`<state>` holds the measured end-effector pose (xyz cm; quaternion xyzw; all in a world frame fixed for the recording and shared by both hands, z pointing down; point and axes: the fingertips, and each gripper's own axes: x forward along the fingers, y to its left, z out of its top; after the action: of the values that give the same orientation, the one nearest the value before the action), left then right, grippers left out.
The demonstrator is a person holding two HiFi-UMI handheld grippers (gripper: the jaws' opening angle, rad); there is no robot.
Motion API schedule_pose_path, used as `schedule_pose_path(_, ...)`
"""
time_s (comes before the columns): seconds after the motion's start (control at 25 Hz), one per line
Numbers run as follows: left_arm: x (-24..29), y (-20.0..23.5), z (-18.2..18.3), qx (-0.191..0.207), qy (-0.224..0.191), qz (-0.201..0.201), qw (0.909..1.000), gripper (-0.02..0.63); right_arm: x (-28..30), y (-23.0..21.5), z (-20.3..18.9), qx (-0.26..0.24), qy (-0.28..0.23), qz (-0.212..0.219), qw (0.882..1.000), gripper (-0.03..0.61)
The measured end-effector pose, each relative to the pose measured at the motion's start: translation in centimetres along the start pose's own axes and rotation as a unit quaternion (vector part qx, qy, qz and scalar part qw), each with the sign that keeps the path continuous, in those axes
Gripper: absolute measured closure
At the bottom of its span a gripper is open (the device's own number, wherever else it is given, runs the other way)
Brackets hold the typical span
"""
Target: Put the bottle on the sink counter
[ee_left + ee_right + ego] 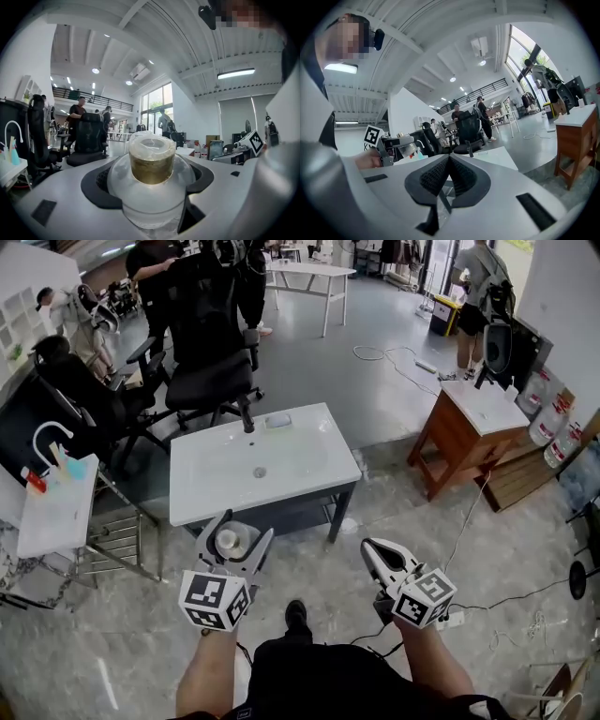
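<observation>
Left gripper view looks straight onto a clear plastic bottle (152, 201) clamped in the left gripper (152, 180). The dark pads press its rounded shoulder from both sides, and the neck points up toward the camera. The bottle's brownish-gold cap (151, 164) is wrapped in thin clear film (crinkled across the top). From the head view, the bottle hangs in the air just off the near edge of the white sink counter (202, 498), toward the near left corner, and does not touch it. The counter's shallow oval basin (281, 454) has a small drain (260, 472) at its middle. A small pale object (278, 420) lies by the far edge; what it is cannot be told. The right gripper (368, 547) is held over the floor off the counter's near right corner. In the right gripper view its ribbed pads (433, 176) are pressed flat together, with nothing between them. A black office chair (211, 381) stands just beyond the far edge. A wooden cabinet (464, 442) with a white top stands well apart from the counter's right edge.
</observation>
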<state>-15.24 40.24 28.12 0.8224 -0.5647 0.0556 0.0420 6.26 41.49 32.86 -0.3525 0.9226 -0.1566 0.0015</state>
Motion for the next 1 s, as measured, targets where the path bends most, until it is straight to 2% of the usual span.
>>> schedule_pose_path(0.32,6.0,6.1,1.1,0.005,0.0,-0.006,1.0,0.258,7.7,-3.1,2.2,-0.002,0.014,-0.007,1.0,0.565)
schedule_pose_path(0.6,10.8,10.5,0.5,-0.011,-0.001,-0.023,0.9997,0.258,13.3,-5.5,3.1,-0.005,0.027,-0.023,0.999,0.565)
schedule_pose_path(1.0,14.6,12.6,-0.3,-0.026,0.009,-0.022,0.9994,0.258,17.4,-9.3,3.3,0.002,0.036,-0.022,0.999,0.565)
